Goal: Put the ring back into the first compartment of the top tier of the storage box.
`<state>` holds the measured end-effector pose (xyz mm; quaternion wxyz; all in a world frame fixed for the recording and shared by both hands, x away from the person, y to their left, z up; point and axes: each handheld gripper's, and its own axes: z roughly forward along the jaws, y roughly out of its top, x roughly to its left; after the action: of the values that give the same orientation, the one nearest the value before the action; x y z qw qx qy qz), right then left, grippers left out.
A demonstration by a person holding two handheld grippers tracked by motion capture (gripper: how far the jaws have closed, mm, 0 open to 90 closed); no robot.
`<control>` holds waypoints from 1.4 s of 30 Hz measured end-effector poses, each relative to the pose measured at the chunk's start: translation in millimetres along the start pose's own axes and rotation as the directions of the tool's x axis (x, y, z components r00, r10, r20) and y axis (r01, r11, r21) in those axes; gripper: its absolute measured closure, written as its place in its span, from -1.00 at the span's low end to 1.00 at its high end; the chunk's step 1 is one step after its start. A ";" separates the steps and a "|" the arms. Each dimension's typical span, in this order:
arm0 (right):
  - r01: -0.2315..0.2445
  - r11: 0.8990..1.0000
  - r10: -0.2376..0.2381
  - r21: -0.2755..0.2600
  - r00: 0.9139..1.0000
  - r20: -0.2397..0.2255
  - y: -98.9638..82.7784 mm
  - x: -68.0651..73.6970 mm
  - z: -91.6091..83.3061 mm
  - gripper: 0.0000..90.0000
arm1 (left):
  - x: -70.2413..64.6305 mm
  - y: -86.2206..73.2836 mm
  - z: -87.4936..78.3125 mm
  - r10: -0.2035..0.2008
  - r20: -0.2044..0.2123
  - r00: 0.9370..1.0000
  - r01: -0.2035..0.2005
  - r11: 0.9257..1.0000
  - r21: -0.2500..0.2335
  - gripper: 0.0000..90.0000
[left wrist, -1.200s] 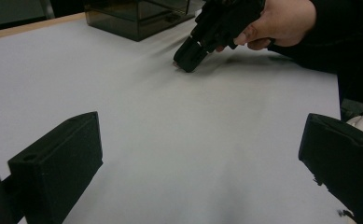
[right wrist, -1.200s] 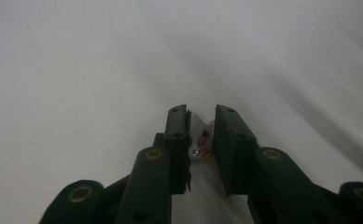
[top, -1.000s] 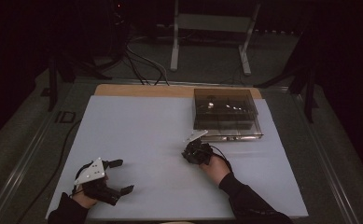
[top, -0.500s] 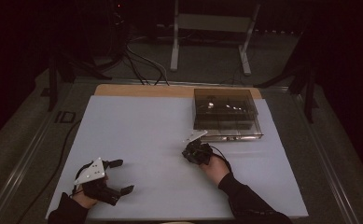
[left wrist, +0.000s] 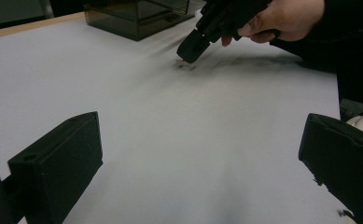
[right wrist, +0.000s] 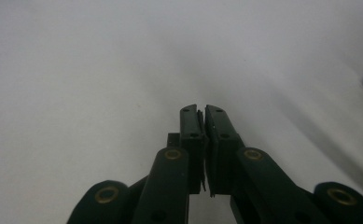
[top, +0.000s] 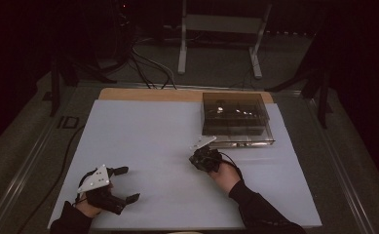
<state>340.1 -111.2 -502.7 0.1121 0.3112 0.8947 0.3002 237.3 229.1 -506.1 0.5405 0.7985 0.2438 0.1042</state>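
Two tongs differ: right tongs pinched nearly shut on a barely visible sliver that may slip onto the tabletop; left tongs wide open, empty.

A tiny pale scrap is lying flat on the white surface in the upper middle of the left gripper view, just under the right hand-held gripper, its shape too blurred to tell

light: dim, dark surround | glare: none | shadows: soft | focus: gripper views slightly soft
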 end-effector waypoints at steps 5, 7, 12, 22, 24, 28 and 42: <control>0.020 1.000 -0.020 0.000 1.000 -0.004 2.3 3.6 -3.4 0.93 | 0.0 0.0 0.0 -0.001 0.000 1.000 0.001 1.000 -0.002 -0.98; 0.027 1.000 -0.027 0.000 1.000 -0.005 3.2 4.9 -5.0 0.93 | 0.0 0.0 -0.1 -0.001 0.000 1.000 0.001 1.000 -0.002 -0.98; 0.042 0.999 -0.042 0.001 0.999 -0.009 4.7 7.0 -8.8 0.93 | 0.1 0.0 0.0 -0.002 0.001 1.000 0.002 1.000 -0.003 -0.98; 0.059 0.998 -0.059 -0.005 0.998 -0.018 7.5 9.4 -19.1 0.93 | 0.4 0.0 0.4 0.000 0.001 1.000 0.000 1.000 -0.002 -0.98; 0.058 0.998 -0.058 -0.009 0.998 -0.020 8.6 10.2 -21.1 0.93 | 0.3 0.1 0.2 -0.001 0.000 1.000 0.001 1.000 -0.003 -0.98; 0.065 0.998 -0.066 -0.015 0.997 -0.027 10.9 12.0 -24.5 0.93 | 0.2 0.1 0.2 0.000 0.000 1.000 0.000 1.000 -0.003 -0.98; 0.085 0.996 -0.086 -0.030 0.996 -0.033 17.5 15.0 -36.5 0.93 | 0.3 0.2 -0.4 -0.002 0.000 1.000 0.002 1.000 -0.006 -0.98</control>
<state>322.8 -107.9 -463.3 0.1140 0.2659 0.9045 0.3133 237.4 229.5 -505.7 0.5430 0.7965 0.2445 0.1045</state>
